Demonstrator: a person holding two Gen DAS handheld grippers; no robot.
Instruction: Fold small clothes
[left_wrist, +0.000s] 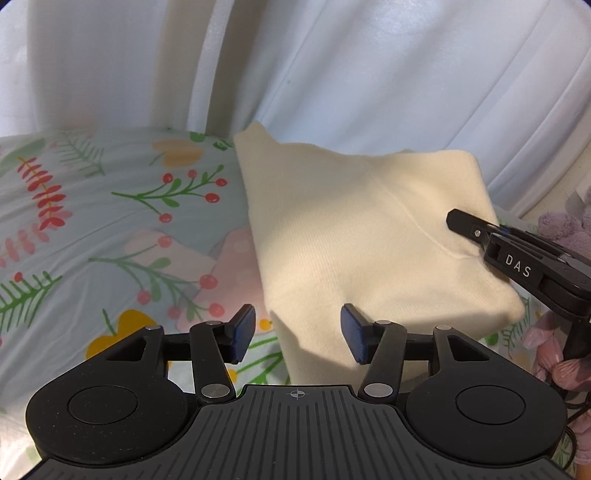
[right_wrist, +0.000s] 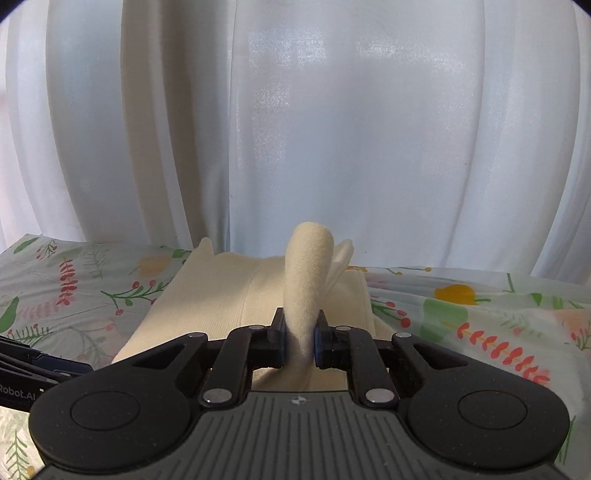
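Observation:
A cream knit garment lies partly folded on the floral bedsheet. My left gripper is open and empty, its blue pads either side of the garment's near left corner, just above the cloth. My right gripper is shut on a raised fold of the cream garment, which stands up between its pads. The rest of the garment lies flat to the left. The right gripper also shows in the left wrist view, at the garment's right edge.
White curtains hang close behind the bed. Purple and pink soft toys lie at the right edge of the left wrist view. The left gripper's body shows at the lower left of the right wrist view.

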